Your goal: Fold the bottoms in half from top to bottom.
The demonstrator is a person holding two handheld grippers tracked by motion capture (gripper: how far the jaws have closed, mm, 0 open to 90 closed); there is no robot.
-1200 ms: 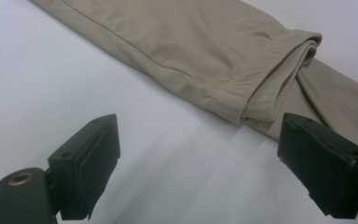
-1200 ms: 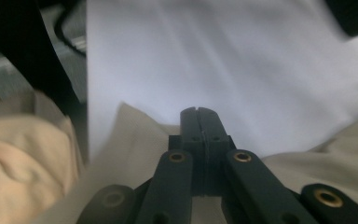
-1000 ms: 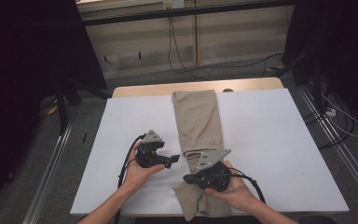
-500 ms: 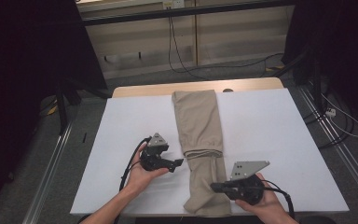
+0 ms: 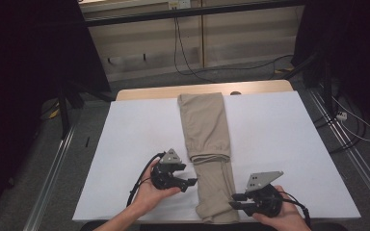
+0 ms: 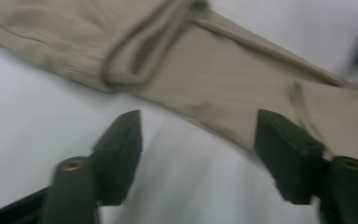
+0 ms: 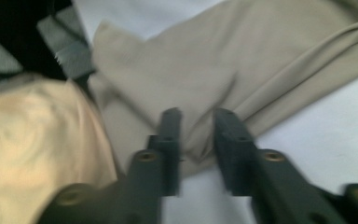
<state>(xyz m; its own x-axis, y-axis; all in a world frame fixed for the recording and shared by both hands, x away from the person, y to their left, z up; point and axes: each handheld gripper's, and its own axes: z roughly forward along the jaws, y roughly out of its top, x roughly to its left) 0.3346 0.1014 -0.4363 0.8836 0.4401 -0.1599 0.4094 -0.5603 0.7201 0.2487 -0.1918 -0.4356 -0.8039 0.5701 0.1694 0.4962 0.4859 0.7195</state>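
Trousers between both grippers' jaws

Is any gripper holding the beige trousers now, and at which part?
Nothing is held. The left gripper stands open beside the trousers. The right gripper has just been opening at their near edge, fabric loose between its fingers.

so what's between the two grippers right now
In the high view, the near end of the folded tan trousers lies on the white table cover between the left gripper and right gripper.
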